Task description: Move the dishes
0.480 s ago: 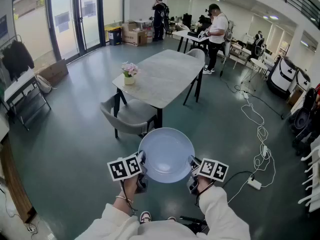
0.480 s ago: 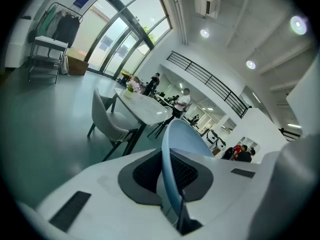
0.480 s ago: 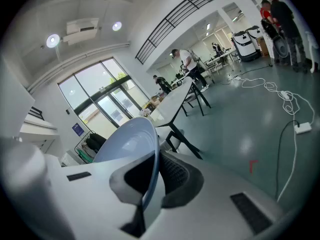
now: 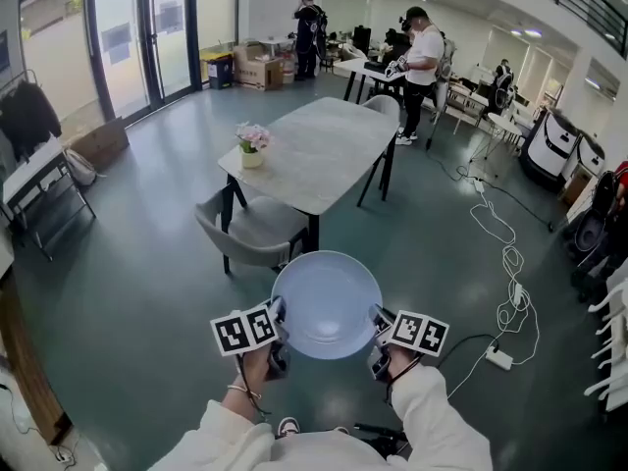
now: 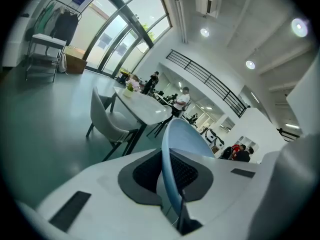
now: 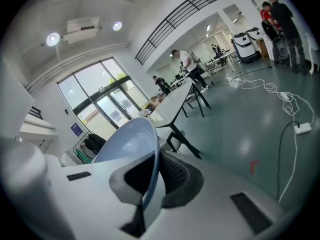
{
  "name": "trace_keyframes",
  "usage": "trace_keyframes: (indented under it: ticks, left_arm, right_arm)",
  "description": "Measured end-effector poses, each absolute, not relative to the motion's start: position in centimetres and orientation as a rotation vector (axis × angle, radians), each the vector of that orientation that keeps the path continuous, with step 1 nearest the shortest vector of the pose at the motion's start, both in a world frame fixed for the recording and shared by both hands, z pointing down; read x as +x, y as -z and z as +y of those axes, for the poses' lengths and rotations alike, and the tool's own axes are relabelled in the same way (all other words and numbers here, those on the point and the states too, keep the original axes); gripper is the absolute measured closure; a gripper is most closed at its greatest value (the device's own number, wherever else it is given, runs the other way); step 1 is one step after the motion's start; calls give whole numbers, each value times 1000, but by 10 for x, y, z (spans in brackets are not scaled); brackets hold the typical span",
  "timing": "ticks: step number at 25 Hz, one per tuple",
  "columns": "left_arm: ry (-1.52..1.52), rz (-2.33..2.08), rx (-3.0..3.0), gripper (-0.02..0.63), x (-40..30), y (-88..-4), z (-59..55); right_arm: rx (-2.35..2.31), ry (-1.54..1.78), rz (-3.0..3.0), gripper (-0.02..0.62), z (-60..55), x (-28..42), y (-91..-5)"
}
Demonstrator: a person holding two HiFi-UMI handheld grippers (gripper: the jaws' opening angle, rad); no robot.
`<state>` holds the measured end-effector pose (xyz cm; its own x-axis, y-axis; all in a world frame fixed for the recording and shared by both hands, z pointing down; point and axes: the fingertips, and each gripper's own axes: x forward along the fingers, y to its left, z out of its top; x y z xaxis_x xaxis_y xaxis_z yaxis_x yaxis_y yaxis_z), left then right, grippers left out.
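Well, I am holding the pale blue bowl (image 4: 327, 304) aloft, my left gripper (image 4: 276, 330) and right gripper (image 4: 377, 340) each pinching its rim. It is hanging well short of the grey table (image 4: 329, 160), so I judge the set-down is yet to come.

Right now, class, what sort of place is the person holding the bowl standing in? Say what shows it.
Probably an open-plan lab or office: work desks with people at the back, cables and a power strip across the floor, cardboard boxes by the glass doors.
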<state>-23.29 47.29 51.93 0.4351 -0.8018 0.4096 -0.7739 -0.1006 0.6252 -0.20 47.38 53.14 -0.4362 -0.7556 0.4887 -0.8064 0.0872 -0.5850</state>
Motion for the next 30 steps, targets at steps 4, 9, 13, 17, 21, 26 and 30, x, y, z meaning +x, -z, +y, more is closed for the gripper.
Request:
trace_keyframes:
  ticks: [4,9,13,17,21,26,30]
  left_arm:
    - [28,-1325,1894,581,-240,-520,464]
    - [6,-1306,1923,581,-253,-519,454]
    - [-13,-1283,1935,581,-257,-523,449]
    - [-28,-1254,1932,581,-256,-529,446]
    - [-40,-1233,1939,581,-251,-532,438]
    - [-43,-1235,1934,580,-246,-539,424]
    - [-41,-1248,1916,580,-247,-544,409]
  right_arm:
    - [1661,-1279,-2273,526,466,-10,-530]
    - [1687,-1306,-2260,526,460,-23,-532]
    - [1709,-1337,-2240,526,459,-27,-537]
    - [1721,-1358,-2211,526,460,-26,-542]
    - [1733,-1364,-2195,526,454,-22,-543]
    - [1716,-1379,-2190,526,439,-17,-551]
    - [1690,-1379,-2193,526,420,-19,-555]
